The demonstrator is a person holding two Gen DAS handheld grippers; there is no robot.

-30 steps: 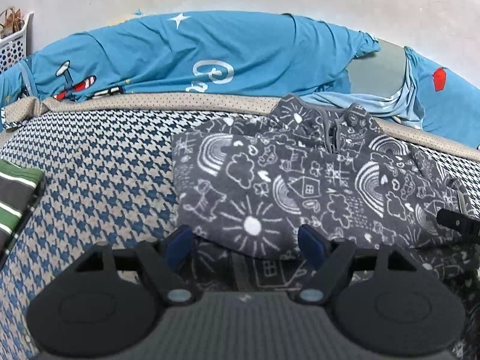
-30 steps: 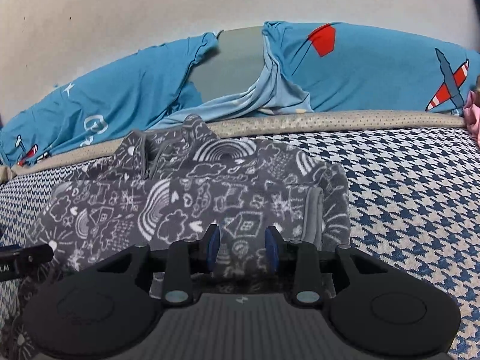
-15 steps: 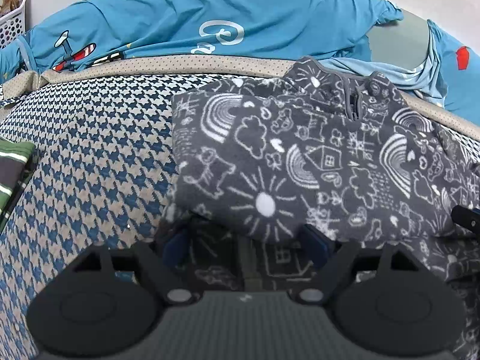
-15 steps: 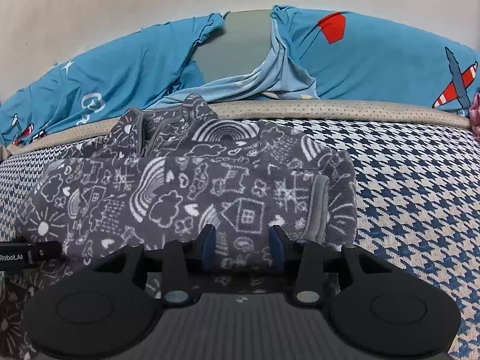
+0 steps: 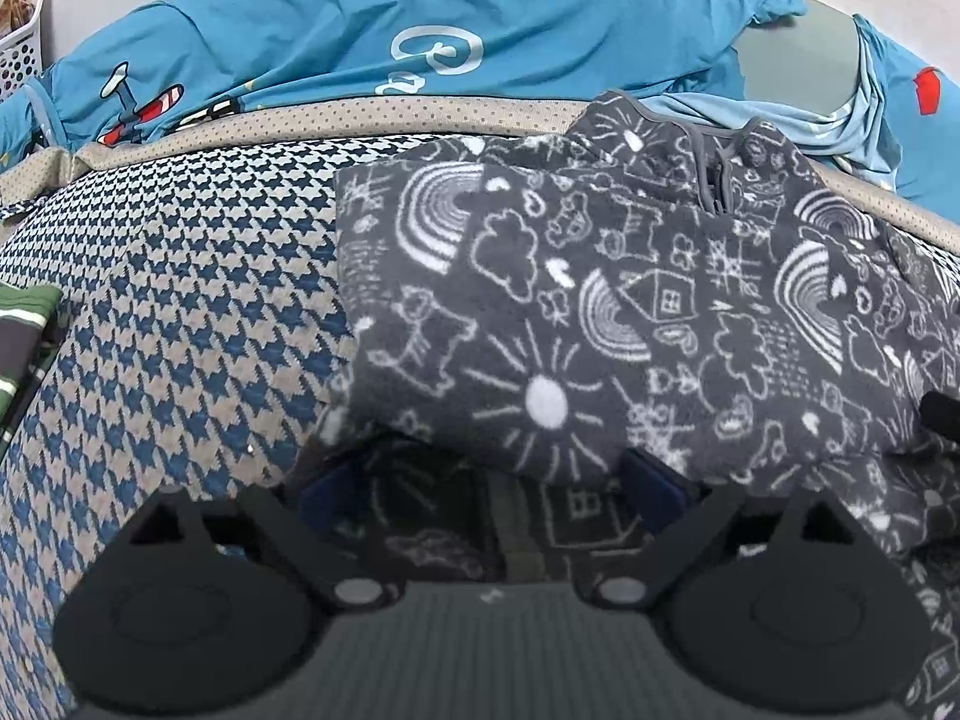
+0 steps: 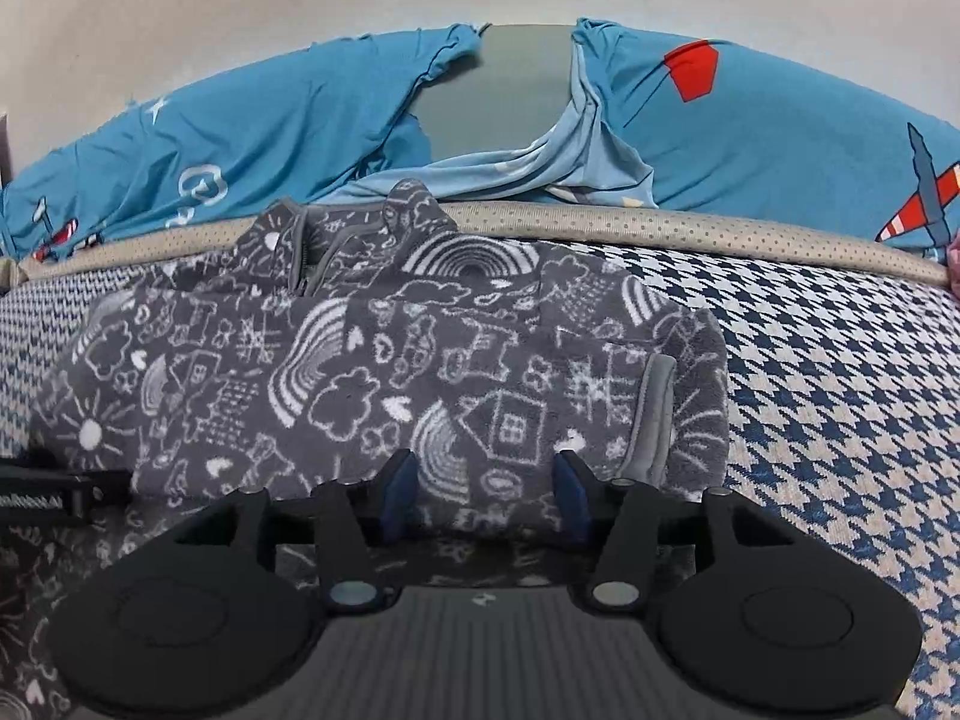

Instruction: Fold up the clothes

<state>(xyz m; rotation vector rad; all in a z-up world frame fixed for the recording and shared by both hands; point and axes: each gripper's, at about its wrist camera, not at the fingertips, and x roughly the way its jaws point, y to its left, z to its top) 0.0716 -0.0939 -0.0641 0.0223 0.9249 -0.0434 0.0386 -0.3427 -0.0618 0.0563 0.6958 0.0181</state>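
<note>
The dark grey garment with white doodle print [image 5: 600, 312] looks like soft, fuzzy, matt fleece. Beneath it lies a coarse woven blue-and-beige houndstooth bed cover [image 5: 180, 330]. The bright blue printed sheet [image 6: 270, 120] behind is thin, smooth, wrinkled cloth. The black gripper bodies [image 6: 480, 618] look matt plastic.

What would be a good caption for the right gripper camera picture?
Right gripper, jaws just opening, lets go of the folded grey doodle-print fleece on the houndstooth bed cover.

A houndstooth-covered bed [image 5: 180, 312] carries a folded grey doodle-print garment [image 5: 600, 300].
</note>
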